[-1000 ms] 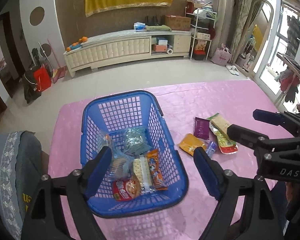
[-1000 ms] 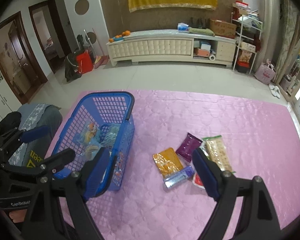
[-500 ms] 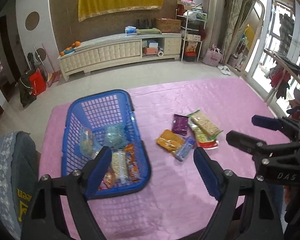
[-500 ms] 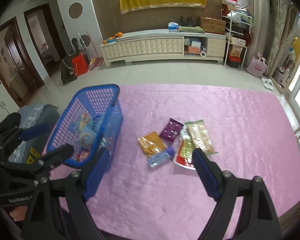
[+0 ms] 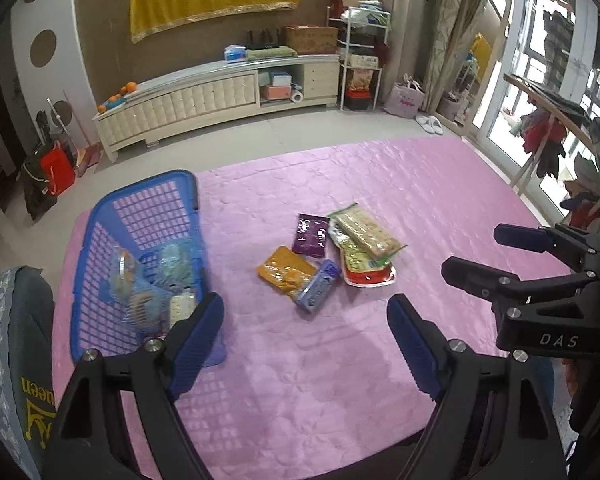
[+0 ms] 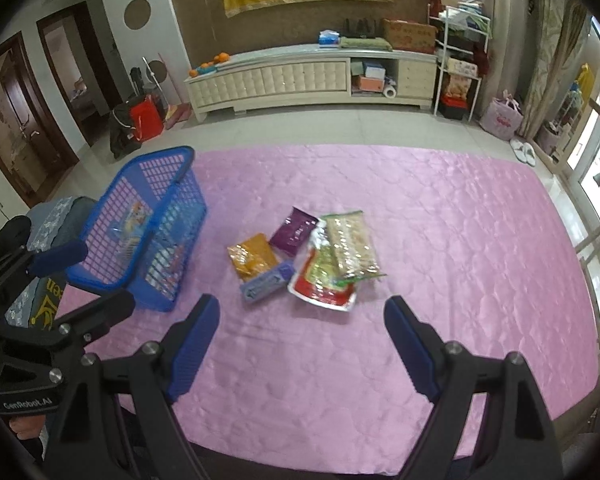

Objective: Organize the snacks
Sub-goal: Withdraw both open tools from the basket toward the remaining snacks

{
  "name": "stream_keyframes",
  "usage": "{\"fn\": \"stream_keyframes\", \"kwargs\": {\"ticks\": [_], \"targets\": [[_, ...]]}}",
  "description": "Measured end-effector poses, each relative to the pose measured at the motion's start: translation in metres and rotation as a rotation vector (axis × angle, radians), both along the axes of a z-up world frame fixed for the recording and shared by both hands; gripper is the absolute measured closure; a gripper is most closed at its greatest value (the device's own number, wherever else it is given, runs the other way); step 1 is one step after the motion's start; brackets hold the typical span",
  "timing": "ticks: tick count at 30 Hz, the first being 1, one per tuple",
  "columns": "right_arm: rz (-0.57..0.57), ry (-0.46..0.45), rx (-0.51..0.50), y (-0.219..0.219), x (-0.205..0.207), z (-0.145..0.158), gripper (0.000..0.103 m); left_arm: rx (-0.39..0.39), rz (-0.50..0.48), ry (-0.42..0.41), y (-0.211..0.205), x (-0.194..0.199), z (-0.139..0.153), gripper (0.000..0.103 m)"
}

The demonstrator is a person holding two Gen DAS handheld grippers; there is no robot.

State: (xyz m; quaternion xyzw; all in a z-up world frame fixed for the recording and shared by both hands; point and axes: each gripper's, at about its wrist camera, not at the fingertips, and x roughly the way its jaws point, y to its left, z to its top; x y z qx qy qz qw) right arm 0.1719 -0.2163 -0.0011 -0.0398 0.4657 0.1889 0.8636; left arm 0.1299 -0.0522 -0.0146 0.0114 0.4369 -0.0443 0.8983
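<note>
A blue plastic basket [image 5: 100,224] [image 6: 180,160] stands at the left of the pink table and holds several snack packs [image 5: 148,280]. On the cloth to its right lies a cluster of snacks: an orange pack [image 5: 286,272] [image 6: 252,256], a purple pack [image 5: 310,234] [image 6: 296,230], a lilac pack [image 5: 318,286] [image 6: 266,286], a red-and-white pouch [image 5: 366,274] [image 6: 320,284] and a cracker pack [image 5: 366,230] [image 6: 350,246]. My left gripper [image 5: 306,332] is open and empty above the near cloth. My right gripper [image 6: 302,332] is open and empty, also seen from the left wrist view [image 5: 484,256].
The pink tablecloth [image 6: 440,240] covers a wide table. A chair with a grey cover [image 5: 8,340] stands at the near left. A cream cabinet [image 6: 300,76] lines the far wall across bare floor. A window and drying rack are at the right.
Both grippers have pulled back and risen from the basket and snacks, which look smaller and farther. The left view has swung right off the basket. Both stay open.
</note>
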Motion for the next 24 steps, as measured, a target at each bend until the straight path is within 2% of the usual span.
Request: {"fn": "stream_keyframes", "kwargs": {"ticks": [11, 14, 18, 20, 24], "targets": [[-0.021, 0.082, 0.004, -0.036, 0.018, -0.044, 0.016, 0.051, -0.092, 0.084, -0.036, 0.029, -0.048, 0.021], [-0.039, 0.103, -0.004, -0.041, 0.024, -0.06, 0.016, 0.113, -0.127, 0.1, -0.047, 0.037, -0.066, 0.021], [-0.042, 0.131, -0.013, -0.043, 0.033, -0.078, 0.016, 0.158, -0.165, 0.124, -0.058, 0.049, -0.086, 0.022], [-0.049, 0.139, -0.015, -0.044, 0.038, -0.087, 0.016, 0.172, -0.175, 0.141, -0.06, 0.057, -0.094, 0.026], [-0.062, 0.174, -0.017, -0.045, 0.05, -0.107, 0.016, 0.198, -0.169, 0.223, -0.06, 0.081, -0.121, 0.048]]}}
